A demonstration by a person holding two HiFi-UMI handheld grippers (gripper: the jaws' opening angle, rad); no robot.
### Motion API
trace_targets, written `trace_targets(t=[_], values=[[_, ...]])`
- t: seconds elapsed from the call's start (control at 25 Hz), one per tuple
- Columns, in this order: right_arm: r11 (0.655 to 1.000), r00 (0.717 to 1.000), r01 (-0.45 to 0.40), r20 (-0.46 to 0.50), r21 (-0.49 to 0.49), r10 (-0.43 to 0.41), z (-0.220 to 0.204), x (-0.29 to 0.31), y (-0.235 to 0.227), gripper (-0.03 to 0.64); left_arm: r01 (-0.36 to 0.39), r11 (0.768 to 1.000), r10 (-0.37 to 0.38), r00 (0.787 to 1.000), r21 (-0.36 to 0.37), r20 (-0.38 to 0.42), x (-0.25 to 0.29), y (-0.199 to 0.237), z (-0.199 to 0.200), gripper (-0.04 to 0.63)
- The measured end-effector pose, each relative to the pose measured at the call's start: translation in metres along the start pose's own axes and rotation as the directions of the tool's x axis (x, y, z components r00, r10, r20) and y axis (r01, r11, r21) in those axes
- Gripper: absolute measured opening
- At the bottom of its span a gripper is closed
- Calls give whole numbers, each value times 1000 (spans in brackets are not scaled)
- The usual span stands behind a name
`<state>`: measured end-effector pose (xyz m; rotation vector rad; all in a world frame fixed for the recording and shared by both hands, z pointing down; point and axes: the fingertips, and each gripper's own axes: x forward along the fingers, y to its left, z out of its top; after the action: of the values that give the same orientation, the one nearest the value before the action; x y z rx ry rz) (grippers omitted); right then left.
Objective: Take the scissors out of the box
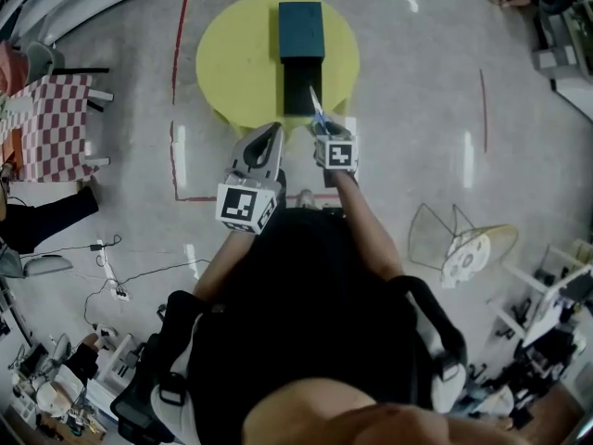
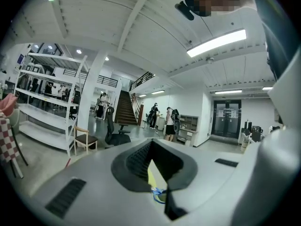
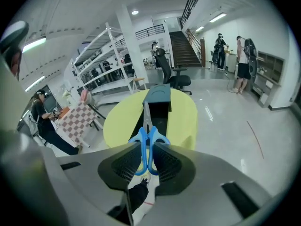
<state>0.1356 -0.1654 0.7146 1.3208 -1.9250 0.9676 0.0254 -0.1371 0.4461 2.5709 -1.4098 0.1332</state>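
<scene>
A round yellow table [image 1: 232, 63] carries a long dark teal box [image 1: 301, 26], whose near half [image 1: 298, 86] lies open and black inside. My right gripper [image 1: 321, 130] is shut on the blue handles of the scissors [image 1: 316, 109]. Their blades point up and away, over the table's near edge, clear of the box. In the right gripper view the scissors [image 3: 149, 145] sit between the ribbed pads of the right gripper [image 3: 149, 161], in line with the box [image 3: 157, 95]. My left gripper [image 1: 275, 130] hovers beside it at the table's edge, tips together, holding nothing.
Red tape lines [image 1: 174, 109] mark the floor left of the table. A checkered table [image 1: 51, 123] stands at far left, a wire chair [image 1: 445, 239] at right, cables [image 1: 111, 276] on the floor. Shelving [image 2: 42, 102] and distant people [image 2: 169, 124] show in the left gripper view.
</scene>
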Motion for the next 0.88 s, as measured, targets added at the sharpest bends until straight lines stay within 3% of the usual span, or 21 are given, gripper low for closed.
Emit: trace_targets(t=[0.28, 0.52, 0.88], values=[[999, 996, -1, 89, -32, 3, -26, -59, -9, 81, -51, 999, 51, 999, 12, 5, -45, -43, -5, -3], [998, 982, -60, 175, -29, 64, -38, -89, 8, 81, -80, 997, 80, 997, -4, -21, -80, -49, -19, -3], [996, 940, -87, 330, -21, 89, -8, -152, 47, 81, -40, 999, 40, 999, -22, 5, -84, -37, -14, -3]])
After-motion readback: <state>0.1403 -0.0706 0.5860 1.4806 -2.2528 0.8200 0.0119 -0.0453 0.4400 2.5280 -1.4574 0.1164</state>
